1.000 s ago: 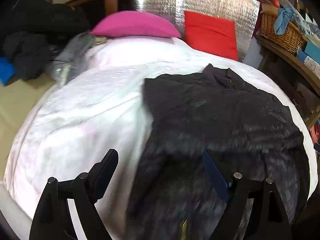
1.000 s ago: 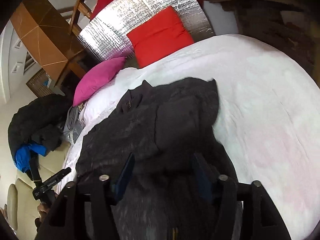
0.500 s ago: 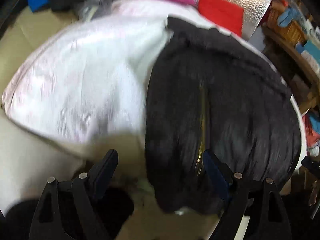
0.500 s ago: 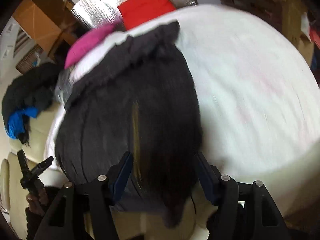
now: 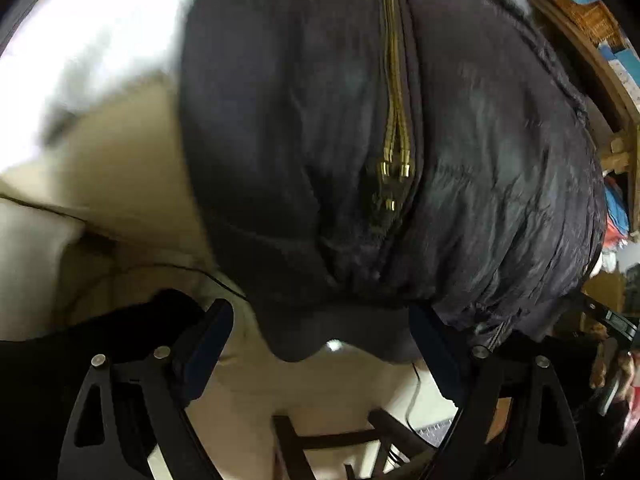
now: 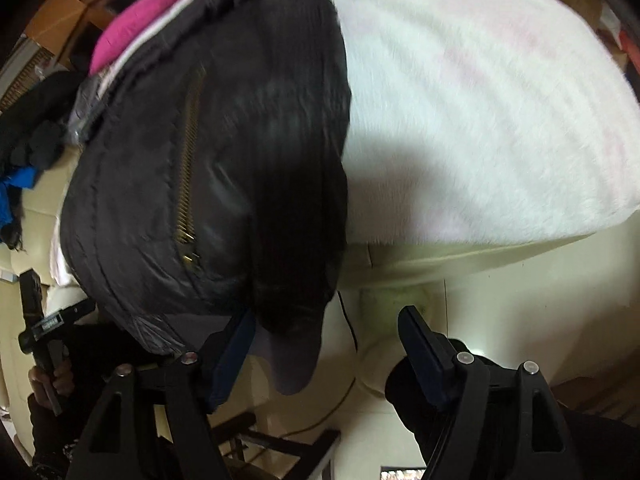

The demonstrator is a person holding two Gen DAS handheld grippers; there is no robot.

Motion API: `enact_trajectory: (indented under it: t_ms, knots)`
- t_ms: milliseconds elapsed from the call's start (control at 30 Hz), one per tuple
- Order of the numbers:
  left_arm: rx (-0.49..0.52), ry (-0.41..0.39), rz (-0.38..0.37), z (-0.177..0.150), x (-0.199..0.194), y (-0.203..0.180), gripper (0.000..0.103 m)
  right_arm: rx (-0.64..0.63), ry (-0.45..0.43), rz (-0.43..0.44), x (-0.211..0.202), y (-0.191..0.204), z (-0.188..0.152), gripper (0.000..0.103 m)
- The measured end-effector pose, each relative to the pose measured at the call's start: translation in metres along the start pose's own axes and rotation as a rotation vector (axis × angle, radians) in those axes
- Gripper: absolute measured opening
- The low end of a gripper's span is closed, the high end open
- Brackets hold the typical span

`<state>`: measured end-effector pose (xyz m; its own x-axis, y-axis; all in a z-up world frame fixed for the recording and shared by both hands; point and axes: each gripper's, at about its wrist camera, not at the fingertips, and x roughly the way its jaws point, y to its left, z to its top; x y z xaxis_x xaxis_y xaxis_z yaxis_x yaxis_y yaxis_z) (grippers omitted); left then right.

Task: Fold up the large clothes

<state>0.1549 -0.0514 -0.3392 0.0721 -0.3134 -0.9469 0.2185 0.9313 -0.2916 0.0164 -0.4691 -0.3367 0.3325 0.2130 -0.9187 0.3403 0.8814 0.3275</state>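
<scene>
A large black jacket [image 5: 304, 128] with a gold zipper [image 5: 394, 92] lies on a white blanket [image 6: 480, 120] over a bed, its hem hanging over the near edge. My left gripper [image 5: 320, 344] is open, with the hem between its jaws at the bottom of the left wrist view. My right gripper [image 6: 324, 348] is open at the jacket [image 6: 208, 168] hem's right corner; its left finger [image 6: 236, 344] touches the fabric. The zipper [image 6: 188, 152] also shows there.
A pink pillow [image 6: 136, 20] lies at the bed's head. Dark clothes [image 6: 28, 136] are piled at the left. A wicker basket [image 5: 580, 12] sits on a wooden shelf at the right. The cream bed side [image 6: 460, 288] and a dark wooden frame [image 5: 340, 444] are below.
Both grippers have dropped and pulled back toward the near edge of the bed, down to the jacket's hanging hem. The jacket now fills both views. Jaws stay open.
</scene>
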Motion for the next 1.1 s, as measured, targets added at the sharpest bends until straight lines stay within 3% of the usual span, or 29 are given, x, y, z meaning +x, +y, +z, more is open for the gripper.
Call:
enact_trajectory:
  t_ms: [200,333,433,467,500,600,667,733,800,833,900,967,1033,1067,1100]
  knots:
    - [0.067,-0.045,0.047,0.002,0.006,-0.014,0.089,-0.068,0.072,0.000,0.028,0.008,0.005,0.078]
    - [0.076,-0.060,0.027,0.000,0.007,-0.014,0.089,-0.181,0.083,-0.055,0.049,0.024,0.010,0.078]
    - [0.074,-0.071,-0.004,0.002,0.005,-0.006,0.085,-0.184,0.081,-0.009,0.051,0.027,0.009,0.078]
    - [0.073,-0.083,-0.023,0.002,0.005,-0.001,0.080,-0.168,0.077,0.034,0.050,0.027,0.006,0.077]
    - [0.073,-0.092,-0.040,0.002,0.004,0.005,0.073,-0.158,0.075,0.060,0.047,0.028,0.003,0.060]
    - [0.062,-0.101,-0.078,0.003,-0.003,0.017,0.066,-0.178,0.050,0.124,0.027,0.038,-0.005,0.048]
    - [0.043,-0.095,-0.089,0.004,-0.003,0.023,0.066,-0.181,0.019,0.212,0.010,0.042,-0.012,0.048]
    - [0.024,-0.081,-0.075,0.005,0.000,0.026,0.074,-0.190,-0.004,0.259,0.000,0.046,-0.011,0.048]
    - [0.001,-0.050,-0.060,0.004,0.010,0.028,0.085,-0.202,0.010,0.233,0.003,0.048,-0.010,0.052]
    - [-0.011,-0.029,-0.060,0.005,0.015,0.032,0.086,-0.182,0.037,0.206,0.012,0.045,-0.007,0.063]
    - [-0.038,0.019,-0.078,0.007,0.025,0.038,0.086,-0.146,0.083,0.176,0.022,0.041,-0.008,0.073]
    - [-0.040,0.050,-0.087,0.007,0.033,0.039,0.086,-0.139,0.115,0.159,0.032,0.040,-0.003,0.073]
    - [-0.010,0.034,-0.089,0.007,0.032,0.038,0.082,-0.143,0.119,0.163,0.036,0.043,-0.002,0.074]
    - [0.005,0.019,-0.100,0.006,0.029,0.037,0.070,-0.149,0.104,0.172,0.035,0.046,-0.003,0.072]
    - [0.019,0.007,-0.112,0.005,0.026,0.035,0.052,-0.160,0.091,0.177,0.031,0.048,-0.005,0.063]
